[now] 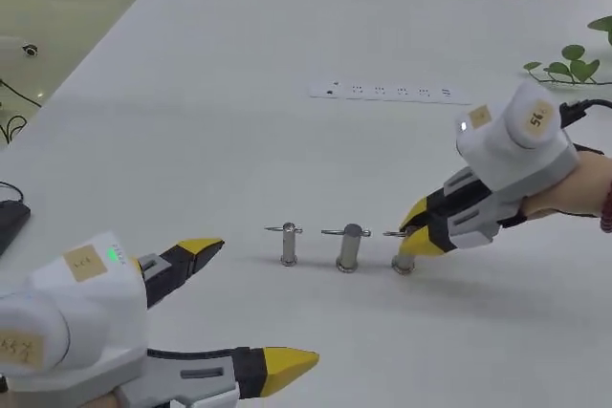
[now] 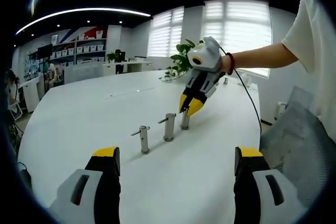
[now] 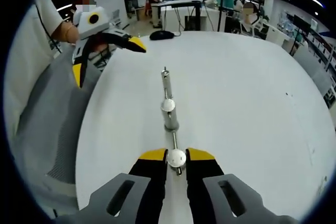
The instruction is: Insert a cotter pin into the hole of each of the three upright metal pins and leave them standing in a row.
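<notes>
Head view: three short silver pins stand upright in a row on the white table (image 1: 191,93). The left pin (image 1: 289,246) and middle pin (image 1: 349,250) each have a thin cotter pin (image 1: 284,229) poking out sideways near the top. The right gripper (image 1: 421,228) is pinched over the right pin (image 1: 403,263).

Left gripper view: the left gripper (image 2: 177,153) has its jaws spread wide with nothing in them, and the row sits ahead, well apart.

Right gripper view: the jaws are nearly closed, hugging the right pin's head (image 3: 176,157). I honestly can't tell if its cotter pin is through.
</notes>
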The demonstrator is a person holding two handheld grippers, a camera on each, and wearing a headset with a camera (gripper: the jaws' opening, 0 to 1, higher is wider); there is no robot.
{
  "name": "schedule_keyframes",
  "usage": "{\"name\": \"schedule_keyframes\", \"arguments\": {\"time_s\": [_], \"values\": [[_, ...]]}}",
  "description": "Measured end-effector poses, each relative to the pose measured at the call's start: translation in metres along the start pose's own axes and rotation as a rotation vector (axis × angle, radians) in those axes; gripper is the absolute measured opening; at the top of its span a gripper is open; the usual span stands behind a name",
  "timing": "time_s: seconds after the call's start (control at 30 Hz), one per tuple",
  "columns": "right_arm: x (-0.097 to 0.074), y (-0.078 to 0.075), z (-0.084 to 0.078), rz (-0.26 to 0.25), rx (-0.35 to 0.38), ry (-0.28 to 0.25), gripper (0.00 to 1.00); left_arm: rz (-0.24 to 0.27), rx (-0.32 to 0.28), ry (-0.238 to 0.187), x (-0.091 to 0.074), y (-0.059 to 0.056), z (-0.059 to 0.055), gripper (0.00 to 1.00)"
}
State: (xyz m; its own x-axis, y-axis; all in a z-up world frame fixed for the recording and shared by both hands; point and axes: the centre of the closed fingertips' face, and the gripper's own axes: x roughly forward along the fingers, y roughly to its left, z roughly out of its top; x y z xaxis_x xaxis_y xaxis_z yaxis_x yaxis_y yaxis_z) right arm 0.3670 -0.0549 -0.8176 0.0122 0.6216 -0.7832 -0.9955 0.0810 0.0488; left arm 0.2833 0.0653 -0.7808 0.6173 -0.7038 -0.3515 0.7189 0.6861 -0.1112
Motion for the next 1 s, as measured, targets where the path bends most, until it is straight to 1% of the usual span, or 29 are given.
{"name": "schedule_keyframes", "arguments": {"time_s": [0.3,0.4,0.53,0.73,0.77,0.8,0.87,0.93,1.0], "values": [[0.003,0.001,-0.001,0.009,0.02,0.005,0.16,-0.002,0.001,0.007,0.001,0.0,-0.001,0.91],[0.006,0.002,-0.004,0.011,0.037,0.021,0.2,-0.002,0.003,0.007,0.0,0.001,-0.001,0.91],[0.006,0.001,0.0,-0.008,0.072,-0.005,0.24,0.0,0.006,0.006,-0.001,0.003,0.001,0.92],[0.0,-0.001,0.005,-0.048,0.179,-0.049,0.37,0.009,0.007,0.009,-0.003,0.007,0.002,0.93],[-0.002,0.0,0.007,-0.056,0.209,-0.066,0.39,0.012,0.002,0.01,-0.003,0.008,0.002,0.93],[-0.003,0.001,0.008,-0.059,0.226,-0.072,0.41,0.014,-0.004,0.009,-0.004,0.009,0.003,0.93],[-0.005,0.004,0.007,-0.072,0.246,-0.075,0.46,0.018,-0.037,0.005,-0.005,0.01,0.004,0.92],[-0.008,0.008,0.009,-0.089,0.265,-0.099,0.49,0.026,-0.05,0.018,-0.006,0.012,0.002,0.9],[-0.011,0.009,0.011,-0.112,0.292,-0.126,0.5,0.03,-0.048,0.016,-0.007,0.013,0.003,0.91]]}}
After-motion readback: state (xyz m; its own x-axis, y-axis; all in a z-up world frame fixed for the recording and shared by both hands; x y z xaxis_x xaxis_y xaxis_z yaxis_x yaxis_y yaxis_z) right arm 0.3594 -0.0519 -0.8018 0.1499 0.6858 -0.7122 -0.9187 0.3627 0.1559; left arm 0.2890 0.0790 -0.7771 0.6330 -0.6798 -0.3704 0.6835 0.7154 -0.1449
